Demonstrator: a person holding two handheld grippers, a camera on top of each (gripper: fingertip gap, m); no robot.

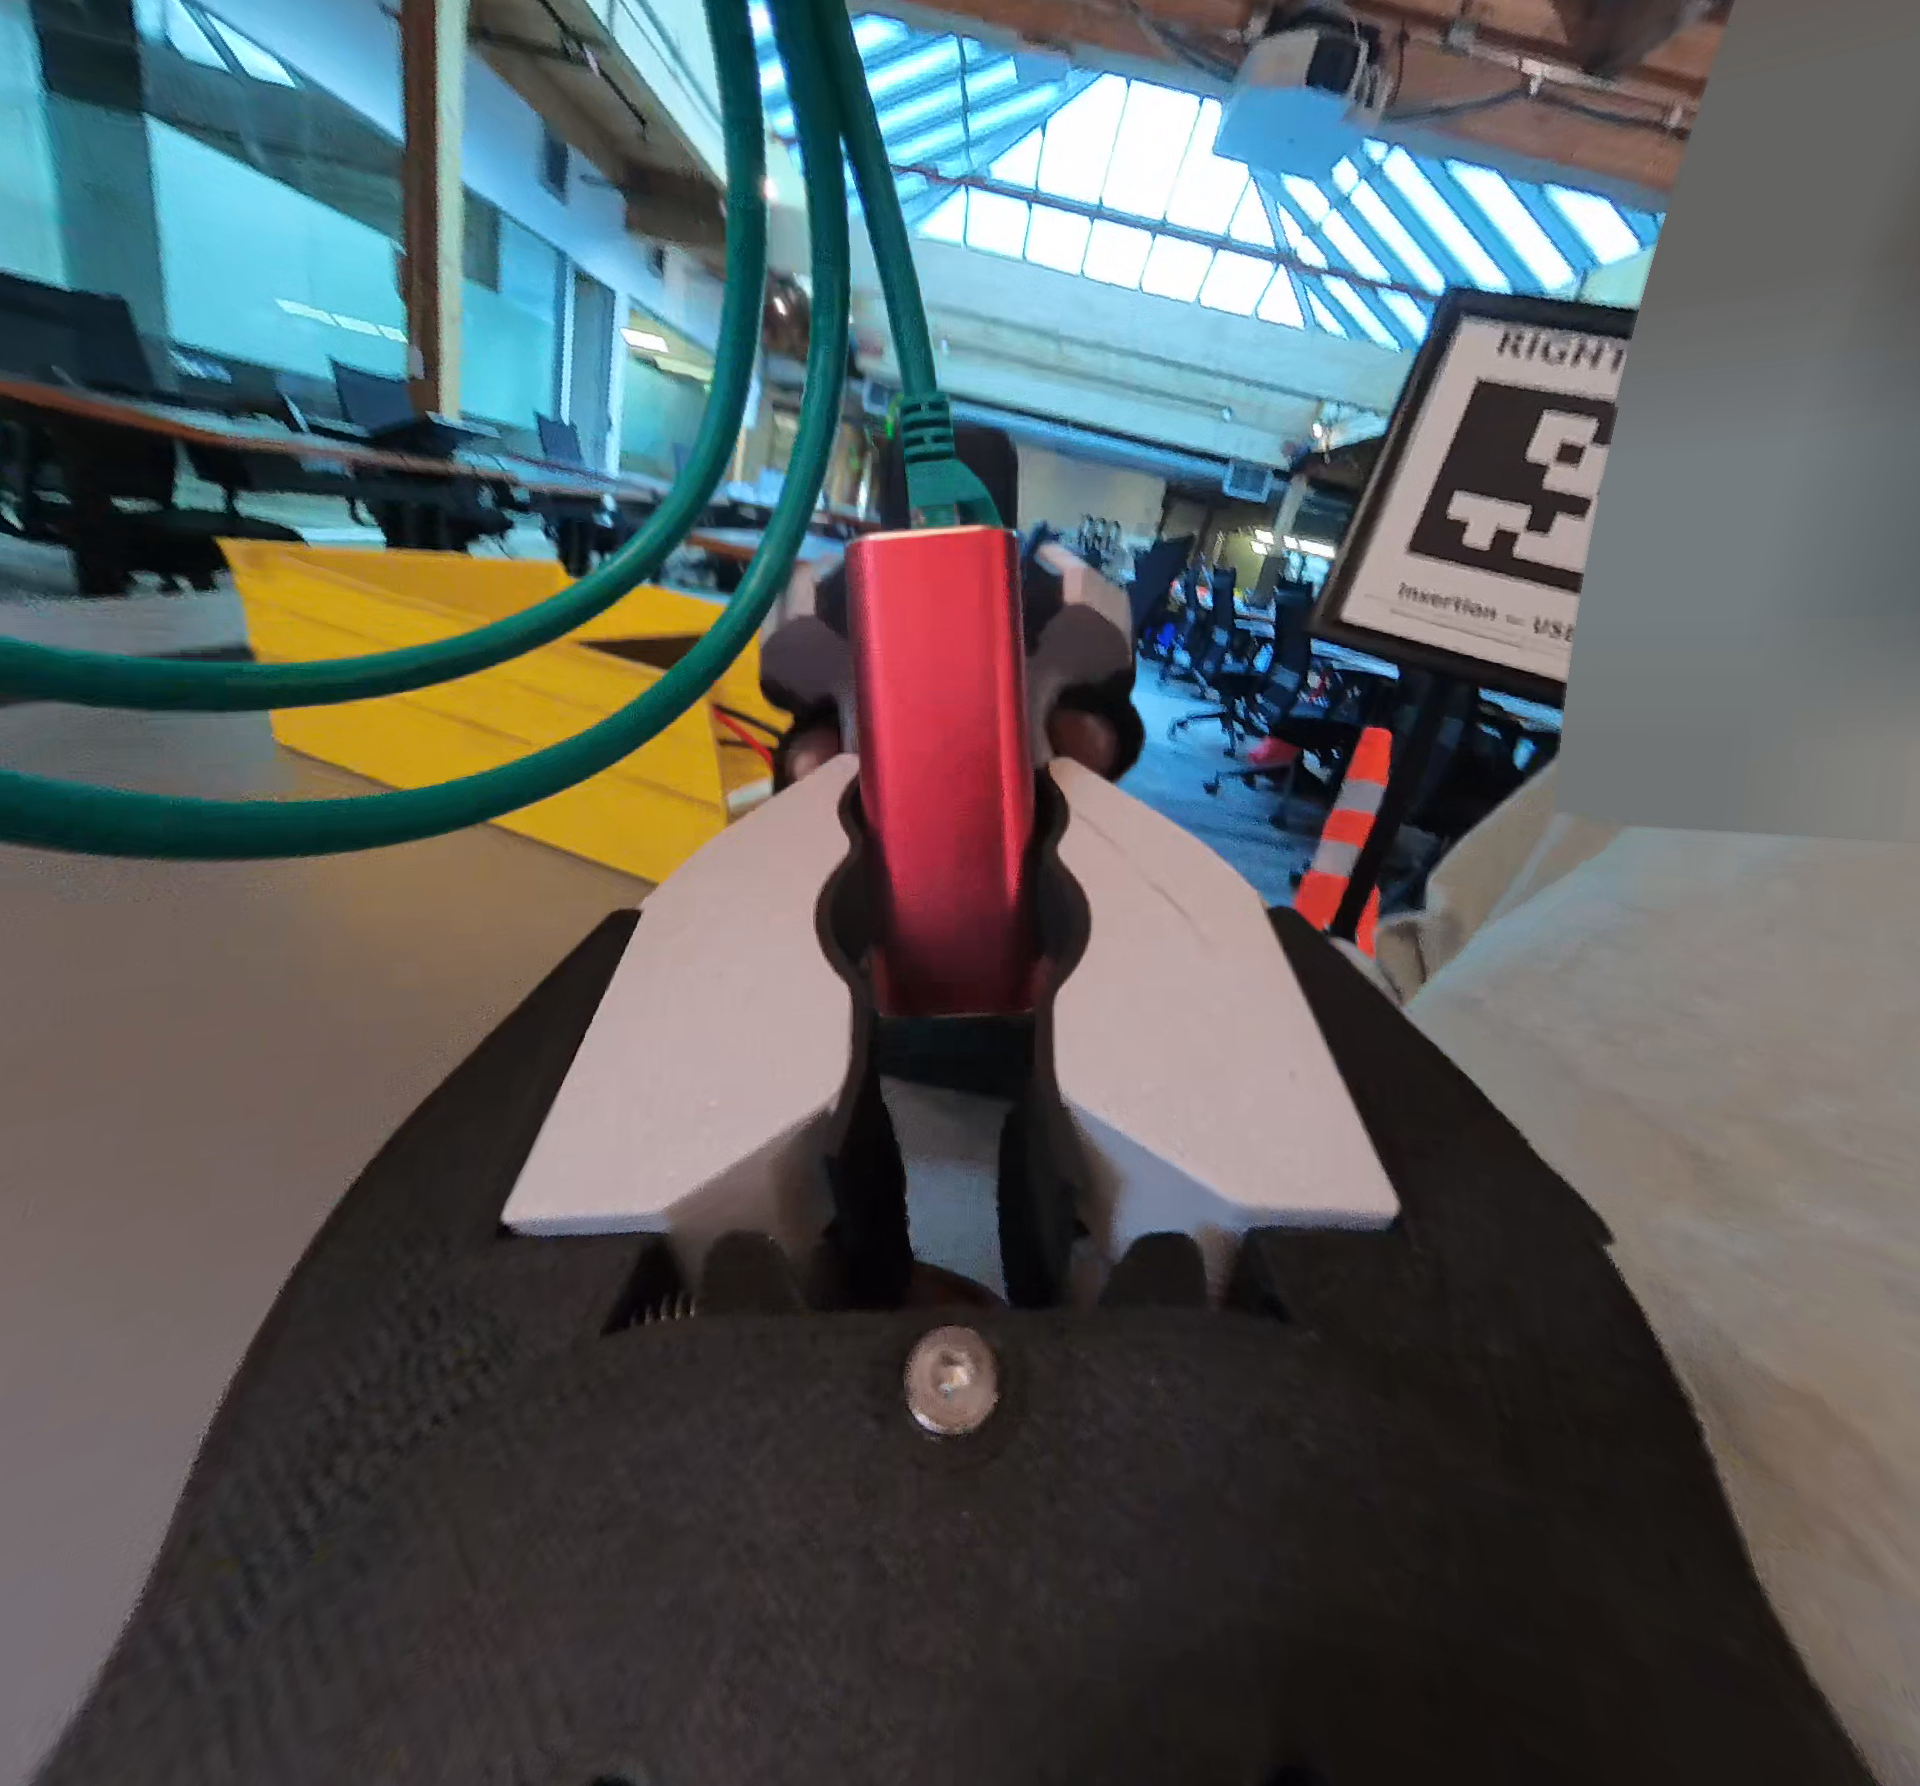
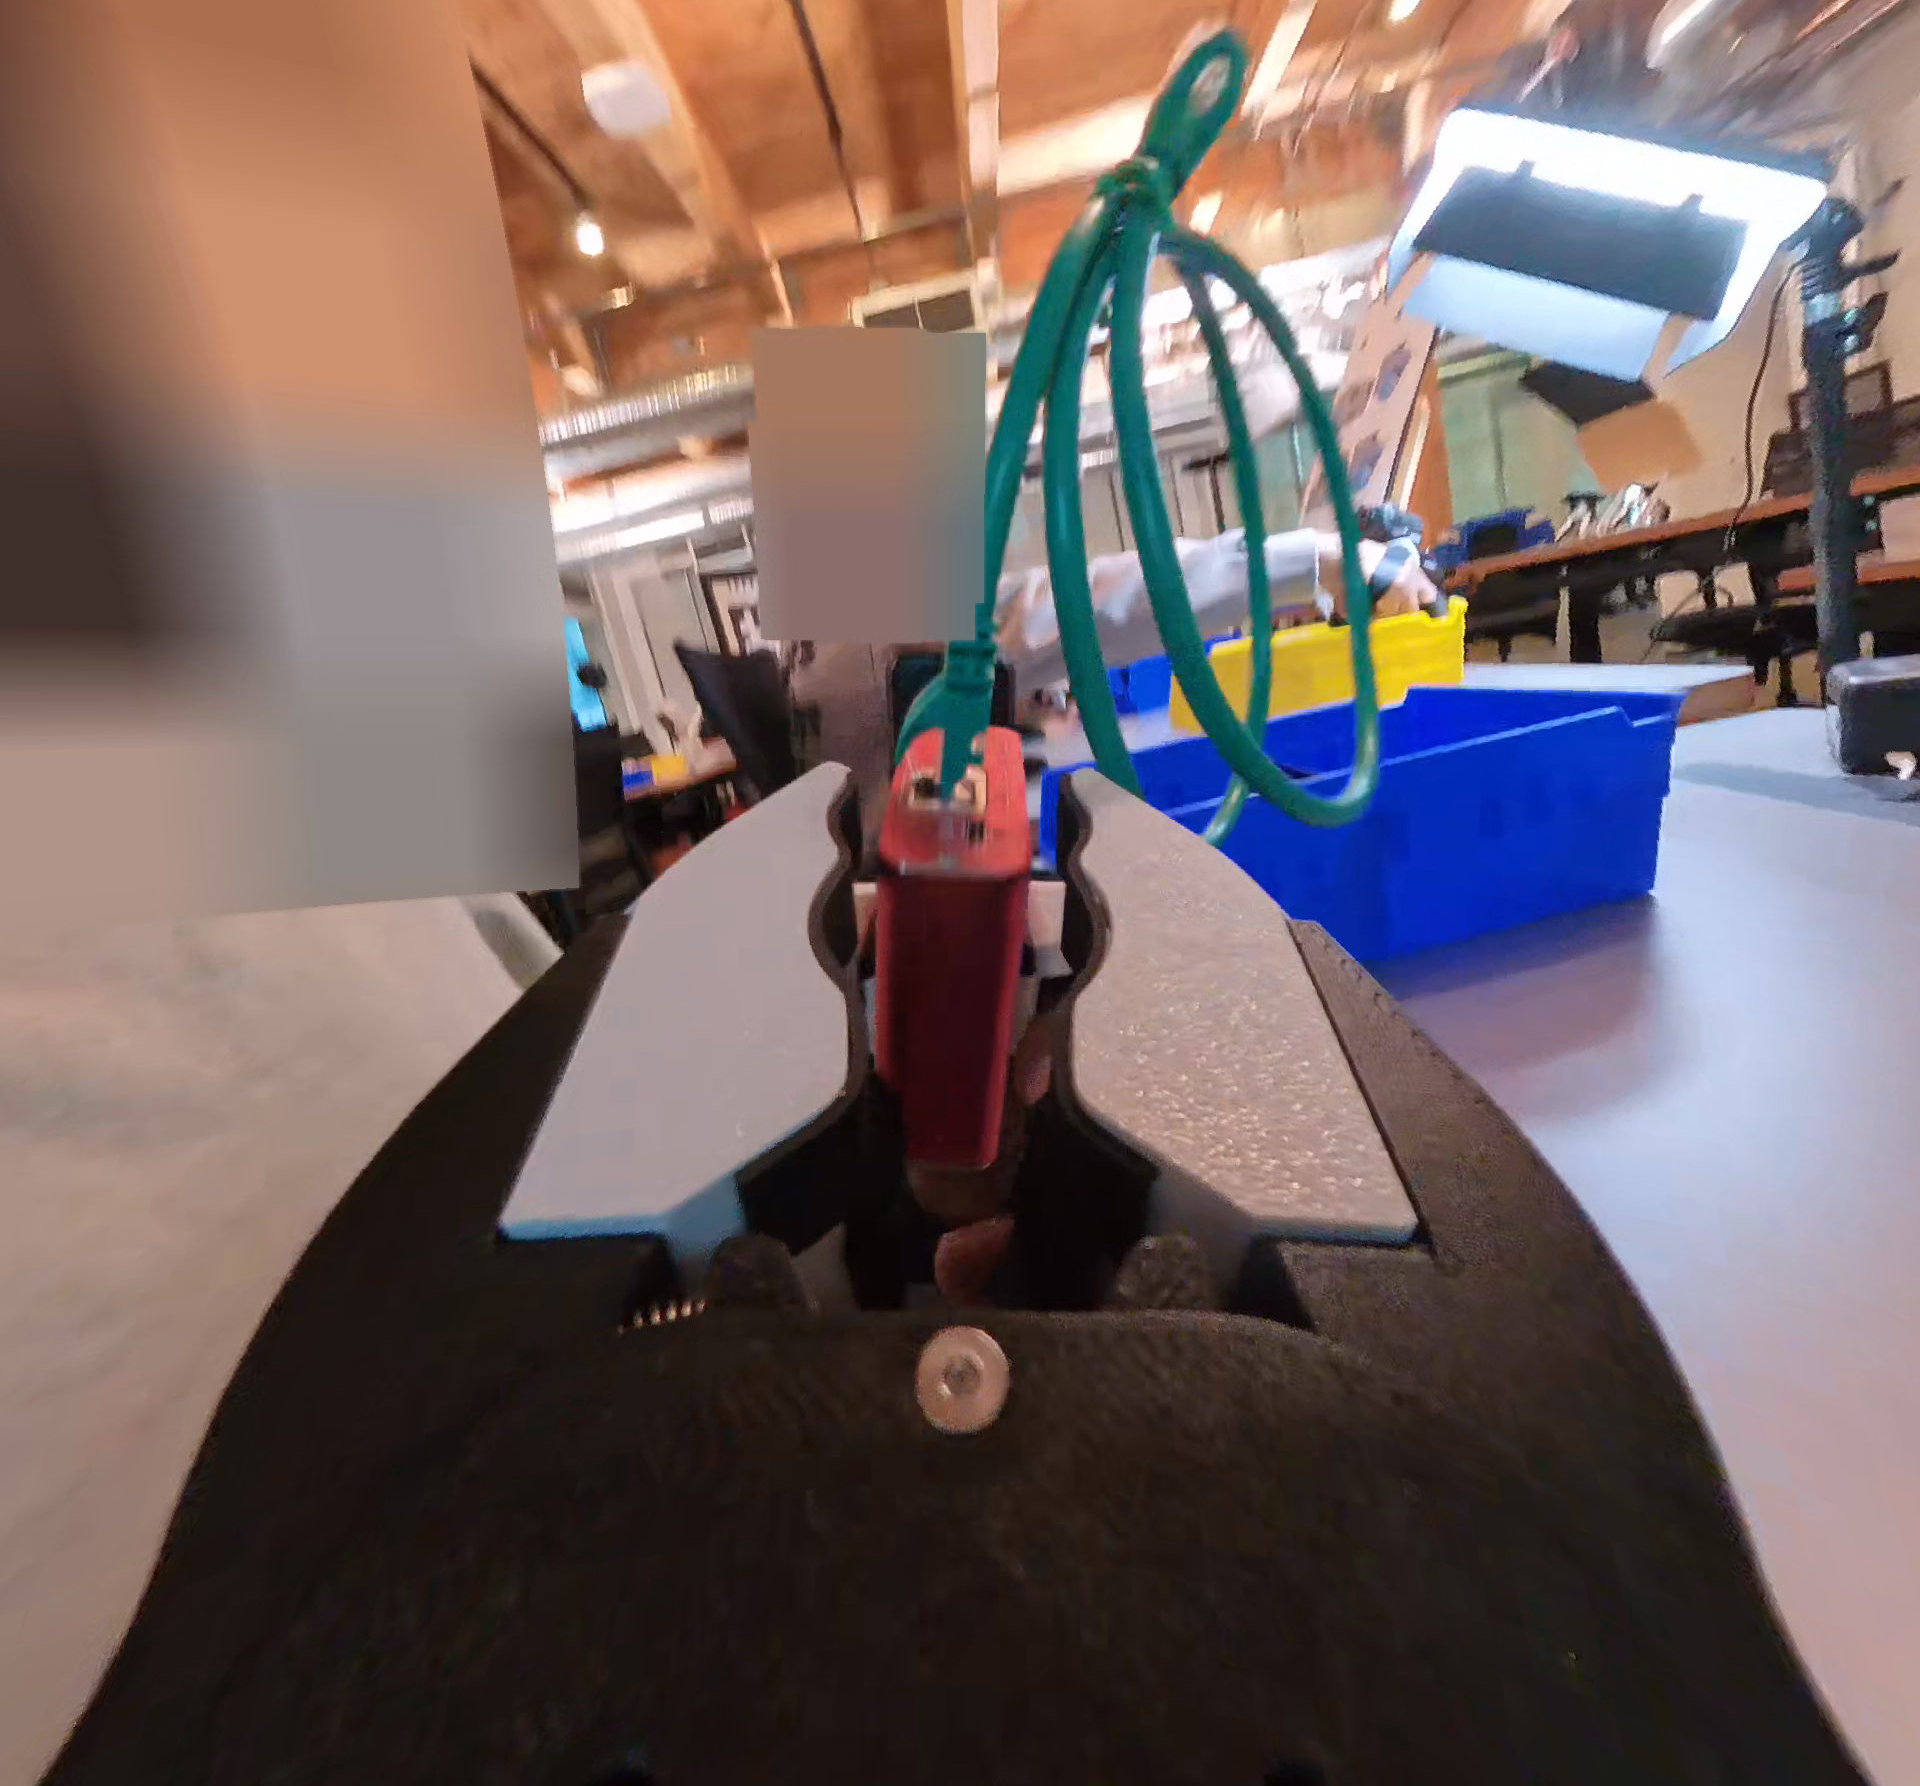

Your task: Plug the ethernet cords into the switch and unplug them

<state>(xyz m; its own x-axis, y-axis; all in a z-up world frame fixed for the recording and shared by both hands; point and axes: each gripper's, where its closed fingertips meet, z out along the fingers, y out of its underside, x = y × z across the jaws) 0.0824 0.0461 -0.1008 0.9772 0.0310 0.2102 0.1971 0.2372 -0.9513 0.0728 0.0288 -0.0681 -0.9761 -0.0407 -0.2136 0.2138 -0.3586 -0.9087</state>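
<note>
My left gripper (image 1: 945, 786) is shut on a red switch (image 1: 940, 801), held raised and end-on. A green ethernet cord (image 1: 821, 302) is plugged into its far end by a green plug (image 1: 928, 458), and its loops hang to the left. In the right wrist view my right gripper (image 2: 956, 786) is open, its jaws closely flanking the same switch (image 2: 945, 1009) with a thin gap on each side. The plug (image 2: 961, 697) sits in the switch's top port and the tied, coiled cord (image 2: 1070, 489) rises behind. The right gripper's fingers (image 1: 1081, 635) show beyond the switch in the left wrist view.
A grey table (image 1: 208, 1061) lies below. A yellow bin (image 1: 468, 687) is at the left, a marker board (image 1: 1496, 489) and an orange cone (image 1: 1351, 832) at the right. A blue bin (image 2: 1455, 822), a yellow bin (image 2: 1351, 656) and a person's sleeve (image 2: 1195, 573) are at the right. Only a small space, under 4 cm, lies between the two pairs of fingers.
</note>
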